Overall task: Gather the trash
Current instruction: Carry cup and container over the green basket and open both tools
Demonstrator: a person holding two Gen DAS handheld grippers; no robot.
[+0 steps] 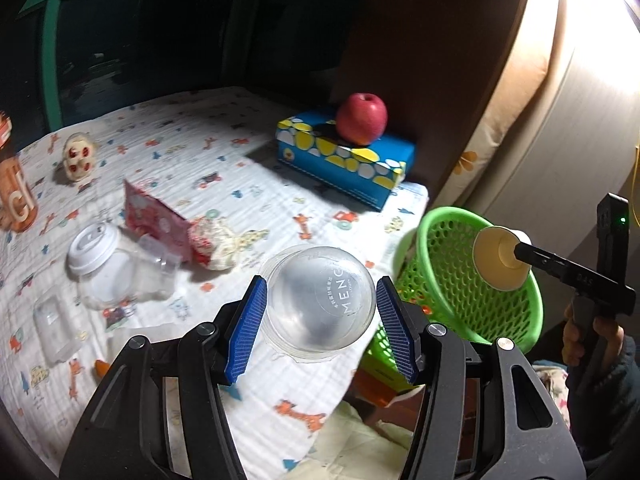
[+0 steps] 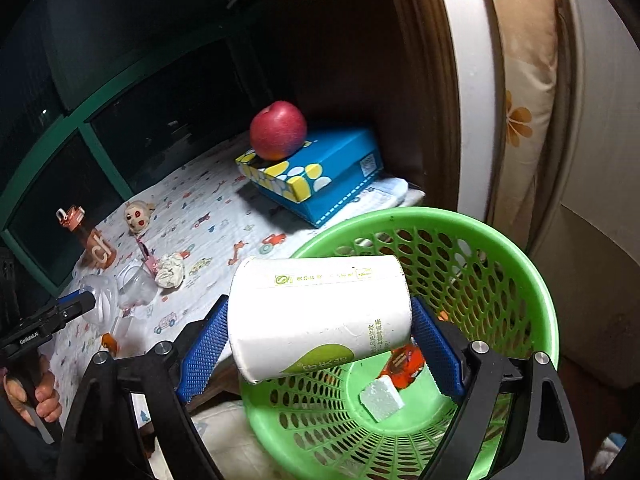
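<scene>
My left gripper [image 1: 320, 316] holds a clear plastic dome lid [image 1: 320, 300] between its blue pads, above the table's right edge. My right gripper [image 2: 320, 332] is shut on a white paper cup [image 2: 320, 312], held sideways over the green mesh basket [image 2: 500, 248]. In the left wrist view the cup [image 1: 500, 258] hangs over the basket [image 1: 448, 248] beside the table. In the basket lie a white foam block [image 2: 382, 398] and an orange wrapper [image 2: 404, 362]. On the table lie a crumpled clear cup with a white lid [image 1: 108, 268], a pink packet [image 1: 154, 218] and crumpled paper [image 1: 218, 244].
A red apple [image 1: 362, 118] sits on a blue tissue box [image 1: 344, 158] at the table's far right. An orange bottle [image 1: 14, 188] and a small doll head [image 1: 80, 156] stand at the left. A clear plastic piece [image 1: 52, 326] lies near the front left. A wall rises behind.
</scene>
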